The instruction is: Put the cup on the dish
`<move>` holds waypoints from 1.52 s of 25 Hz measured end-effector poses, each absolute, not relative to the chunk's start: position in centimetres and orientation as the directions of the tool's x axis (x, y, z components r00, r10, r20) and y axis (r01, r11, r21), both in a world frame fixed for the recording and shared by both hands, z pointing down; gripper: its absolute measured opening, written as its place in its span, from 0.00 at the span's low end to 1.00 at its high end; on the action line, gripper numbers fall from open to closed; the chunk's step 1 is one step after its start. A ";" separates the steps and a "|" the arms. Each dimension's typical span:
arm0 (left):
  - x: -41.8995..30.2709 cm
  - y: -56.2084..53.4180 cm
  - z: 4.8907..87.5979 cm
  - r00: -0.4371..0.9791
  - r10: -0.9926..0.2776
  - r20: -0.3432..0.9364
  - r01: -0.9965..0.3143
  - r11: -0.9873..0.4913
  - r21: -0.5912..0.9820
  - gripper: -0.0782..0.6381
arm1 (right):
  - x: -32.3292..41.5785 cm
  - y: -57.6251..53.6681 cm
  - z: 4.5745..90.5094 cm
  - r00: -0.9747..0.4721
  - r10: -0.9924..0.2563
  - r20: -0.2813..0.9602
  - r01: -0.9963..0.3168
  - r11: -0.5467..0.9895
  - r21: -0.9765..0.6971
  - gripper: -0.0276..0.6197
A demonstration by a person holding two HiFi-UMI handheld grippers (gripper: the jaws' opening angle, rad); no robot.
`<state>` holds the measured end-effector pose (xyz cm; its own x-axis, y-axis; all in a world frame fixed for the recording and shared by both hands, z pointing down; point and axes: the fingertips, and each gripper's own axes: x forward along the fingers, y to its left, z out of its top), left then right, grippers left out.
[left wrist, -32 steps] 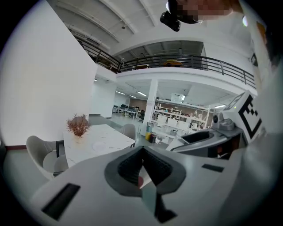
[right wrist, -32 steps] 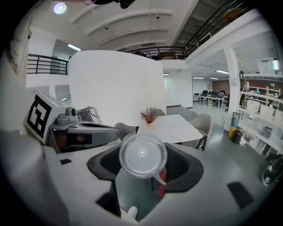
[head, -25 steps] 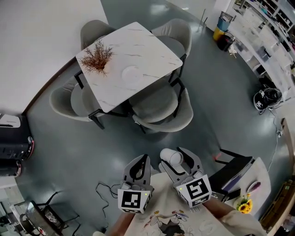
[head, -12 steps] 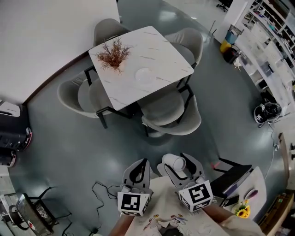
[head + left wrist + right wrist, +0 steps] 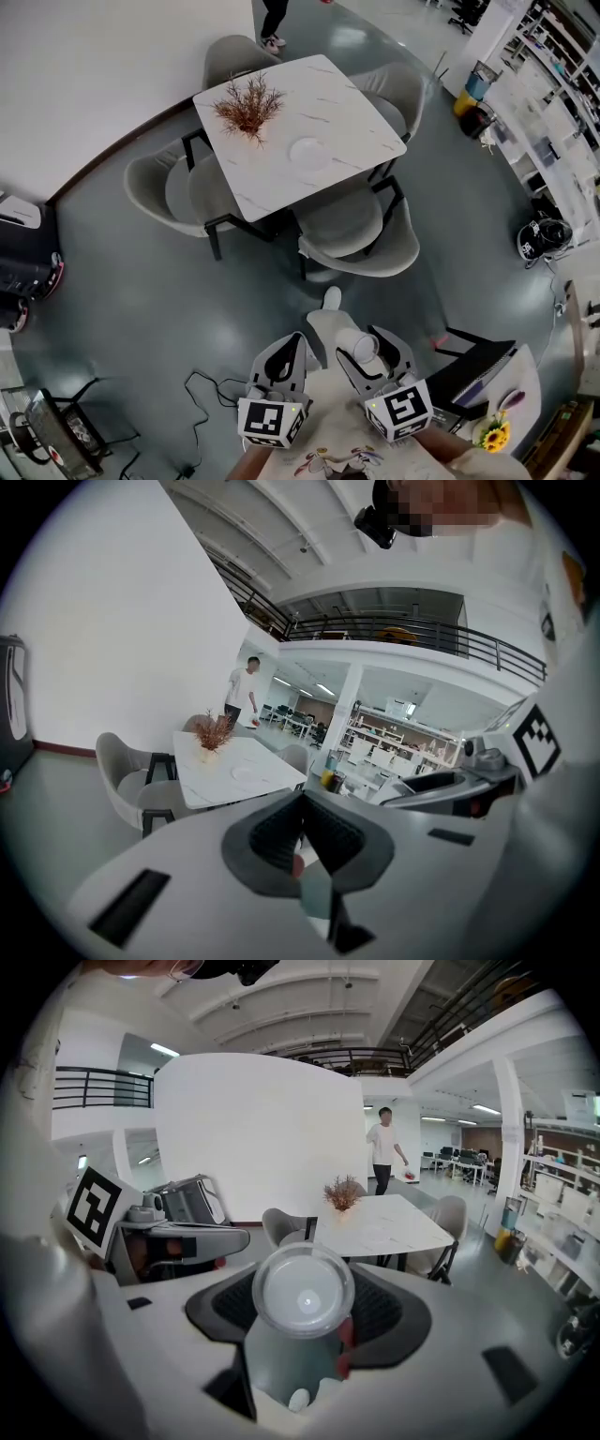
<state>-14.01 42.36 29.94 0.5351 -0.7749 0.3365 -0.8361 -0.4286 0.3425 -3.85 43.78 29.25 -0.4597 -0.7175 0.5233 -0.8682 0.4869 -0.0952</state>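
We see the right tool (image 5: 362, 343) clamped on the white cup (image 5: 356, 346); the left tool (image 5: 287, 349) has its jaws narrow, pressed together; the dish (image 5: 309, 151) lies on the marble surface (image 5: 352, 117), well apart from the cup.

Ceiling lights (image 5: 164, 1050) glaring off floor (image 5: 349, 36); my gripper views bowing, darkening at edges; my left gripper (image 5: 302, 817) blurring close up.
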 end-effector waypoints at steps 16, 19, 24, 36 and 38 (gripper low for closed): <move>-7.8 30.0 29.3 0.590 -0.729 0.346 -0.807 -0.528 0.265 0.12 | 0.9 31.8 28.9 -0.450 -0.766 0.460 -0.887 0.444 -0.128 0.47; -5.6 26.3 28.2 0.615 -0.720 0.322 -0.788 -0.562 0.251 0.12 | 2.8 28.9 29.0 -0.432 -0.775 0.461 -0.900 0.404 -0.164 0.47; -2.0 21.2 26.6 0.644 -0.710 0.284 -0.765 -0.607 0.218 0.12 | 5.8 23.7 28.2 -0.420 -0.783 0.459 -0.907 0.385 -0.172 0.47; 1.2 16.1 27.7 0.616 -0.716 0.328 -0.787 -0.574 0.227 0.12 | 10.3 17.0 30.3 -0.431 -0.765 0.479 -0.901 0.391 -0.187 0.47; 1.8 15.2 27.9 0.611 -0.717 0.336 -0.791 -0.567 0.229 0.12 | 10.8 16.5 30.6 -0.433 -0.763 0.480 -0.901 0.388 -0.195 0.47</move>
